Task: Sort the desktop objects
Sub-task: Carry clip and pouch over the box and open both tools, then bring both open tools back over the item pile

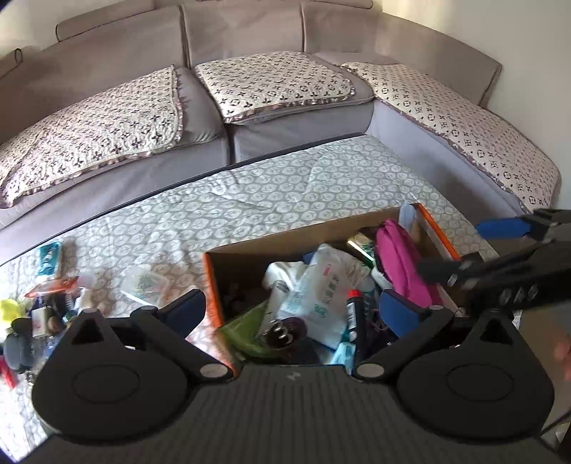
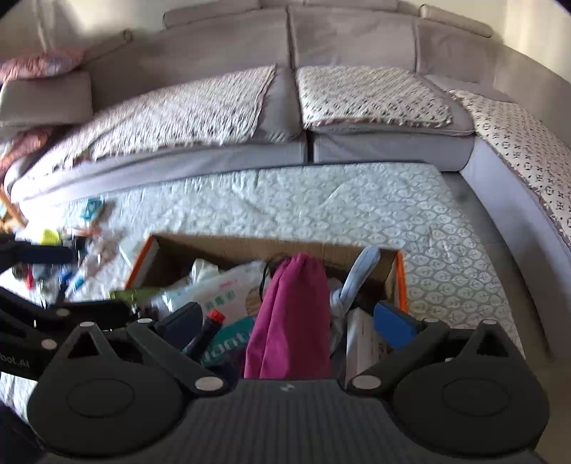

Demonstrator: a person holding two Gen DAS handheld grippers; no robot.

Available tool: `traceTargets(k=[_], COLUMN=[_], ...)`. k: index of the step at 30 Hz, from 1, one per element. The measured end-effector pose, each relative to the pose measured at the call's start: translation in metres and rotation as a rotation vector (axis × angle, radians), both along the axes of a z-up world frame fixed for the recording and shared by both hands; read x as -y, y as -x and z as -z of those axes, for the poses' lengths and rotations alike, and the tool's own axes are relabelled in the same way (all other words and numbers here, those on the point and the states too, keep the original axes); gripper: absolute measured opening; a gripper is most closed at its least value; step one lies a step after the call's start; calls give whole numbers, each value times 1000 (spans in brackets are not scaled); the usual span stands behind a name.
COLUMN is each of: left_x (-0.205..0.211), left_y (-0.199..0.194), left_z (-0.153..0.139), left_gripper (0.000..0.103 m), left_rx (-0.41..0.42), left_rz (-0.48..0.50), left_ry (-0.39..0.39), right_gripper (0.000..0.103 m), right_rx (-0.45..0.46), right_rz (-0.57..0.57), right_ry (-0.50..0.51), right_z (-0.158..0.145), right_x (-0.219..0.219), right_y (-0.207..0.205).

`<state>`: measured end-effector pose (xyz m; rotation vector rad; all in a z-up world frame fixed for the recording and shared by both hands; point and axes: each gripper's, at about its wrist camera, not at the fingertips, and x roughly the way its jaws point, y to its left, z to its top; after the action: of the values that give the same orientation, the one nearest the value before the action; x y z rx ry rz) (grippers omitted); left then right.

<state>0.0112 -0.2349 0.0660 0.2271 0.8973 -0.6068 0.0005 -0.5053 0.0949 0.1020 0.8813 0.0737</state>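
sofa [image 1: 249,32]: grey | seat covers [image 1: 274,82]: cream, dark floral motifs | tablecloth [image 1: 285,185]: pale leaf print | box [image 1: 210,282]: brown, orange edges | pouch [image 2: 292,314]: magenta

Quilted table [image 1: 285,185] — cardboard box [image 1: 214,282], scattered clutter [image 1: 46,307]

You are working in a home living room. A grey sectional sofa [image 1: 249,32] wraps around the far side and the right, its seats covered with quilted patterned pads [image 1: 274,80]. In front of it stands a low desk under a quilted leaf-print cover [image 1: 285,185]. On the desk you see a cardboard box [image 1: 249,264] crammed with household items and a loose pile of small articles [image 1: 39,314].
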Motion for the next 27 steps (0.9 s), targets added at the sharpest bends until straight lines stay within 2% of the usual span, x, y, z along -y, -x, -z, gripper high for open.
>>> traceTargets(k=[5,7,10,14,18,27], left_x=[-14,-24,-42,-73,-111,-211], left_y=[-4,-7,-11,-20,-31,-57], left_z=[-8,-8,-8,-8,-3,20], left_gripper=[103,103,103,103,103,103], left_rx=[28,39,49,49,40,-14], left_rz=[-27,-38,-69,-130,-208,-404], left_ry=[-42,-49,-62,-72,-71,-80], right_gripper=[103,103,103,103,103,103], right_rx=[44,116,211,153,145,94], right_rz=[71,84,100,63,-3,-162], right_ry=[-122,-116,-41,40,109,84], right_z=[-8,-13,-21,-24,-23,-10], right_x=[6,1,-17,-51,-95,-198], right_y=[-1,3,8,1,-2,-35])
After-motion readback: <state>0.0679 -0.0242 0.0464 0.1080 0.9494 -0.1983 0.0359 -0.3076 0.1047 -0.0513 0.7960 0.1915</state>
